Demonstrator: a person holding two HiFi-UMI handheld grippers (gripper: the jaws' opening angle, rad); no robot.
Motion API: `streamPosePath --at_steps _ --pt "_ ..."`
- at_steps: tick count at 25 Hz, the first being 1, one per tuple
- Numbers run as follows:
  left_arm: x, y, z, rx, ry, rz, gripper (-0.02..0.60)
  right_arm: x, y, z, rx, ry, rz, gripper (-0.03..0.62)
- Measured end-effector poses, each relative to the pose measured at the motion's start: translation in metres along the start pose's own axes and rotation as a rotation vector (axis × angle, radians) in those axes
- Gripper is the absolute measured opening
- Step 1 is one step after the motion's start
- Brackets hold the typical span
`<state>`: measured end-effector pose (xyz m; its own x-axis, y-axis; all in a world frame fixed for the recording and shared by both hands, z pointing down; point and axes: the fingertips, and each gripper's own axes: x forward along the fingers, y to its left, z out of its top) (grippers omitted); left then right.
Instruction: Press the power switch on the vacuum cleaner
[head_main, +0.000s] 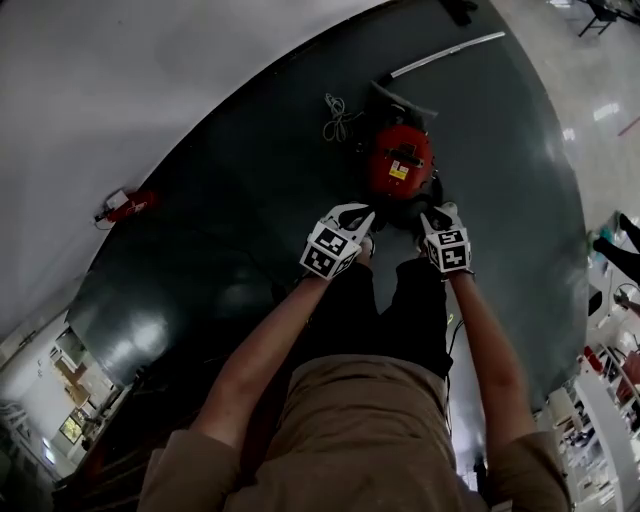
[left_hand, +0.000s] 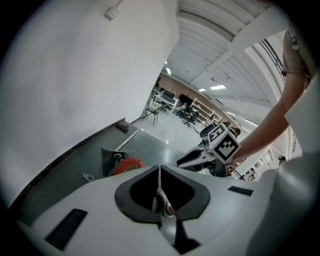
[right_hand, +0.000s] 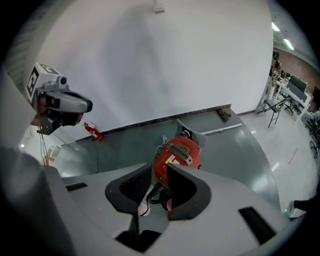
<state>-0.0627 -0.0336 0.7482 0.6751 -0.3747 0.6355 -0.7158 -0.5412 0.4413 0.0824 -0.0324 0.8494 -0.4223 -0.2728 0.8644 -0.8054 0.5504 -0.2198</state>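
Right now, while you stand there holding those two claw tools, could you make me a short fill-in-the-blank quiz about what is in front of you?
1. The vacuum cleaner on the floor has a ____ body.
2. The jaws of the left gripper are pressed ____, with nothing held.
3. The jaws of the right gripper stand ____, and the vacuum cleaner shows through the gap.

Missing words: red; together; apart.

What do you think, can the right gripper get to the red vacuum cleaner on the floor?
Probably yes. The right gripper points at the vacuum cleaner with its jaws apart, and nothing seems to stand between them. It isn't touching it yet, so the person must bring it closer.
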Motion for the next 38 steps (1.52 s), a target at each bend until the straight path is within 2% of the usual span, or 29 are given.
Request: streamPosePath --at_steps 9,15,20,22,24,27,35,38 --pt "0.088 0.032 -0.044 -0.002 0.051 0.011 0.008 0.135 -0.033 -0.042 -0.030 0.055 -0.022 0.086" --pt "0.123 0.061 -0.086 0.038 0.127 0.034 0.008 0.188 -0.042 -0.055 0.013 0.083 -0.068 0.086" --pt "0.141 0.082 -0.111 0.052 0.173 0.042 0.008 0.230 -0.044 -0.064 -0.038 0.122 -0.076 0.069" --pt "0.145 0.087 -0.118 0.049 0.186 0.039 0.008 0.243 -0.043 -0.071 -0.047 0.154 -0.066 0.034" --pt "0.147 0.090 -0.121 0.018 0.182 0.039 0.008 0.253 -0.042 -0.076 -0.054 0.176 -0.063 0.027" --pt "0.152 0.093 -0.120 -0.011 0.173 0.033 0.008 0.265 -0.040 -0.081 -0.055 0.190 -0.067 0.021" --pt "0.156 0.098 -0.122 -0.019 0.153 0.025 0.008 0.273 -0.039 -0.089 -0.055 0.216 -0.080 0.021" --pt "0.154 0.102 -0.121 -0.036 0.146 0.025 0.008 0.278 -0.044 -0.097 -0.035 0.266 -0.092 0.020"
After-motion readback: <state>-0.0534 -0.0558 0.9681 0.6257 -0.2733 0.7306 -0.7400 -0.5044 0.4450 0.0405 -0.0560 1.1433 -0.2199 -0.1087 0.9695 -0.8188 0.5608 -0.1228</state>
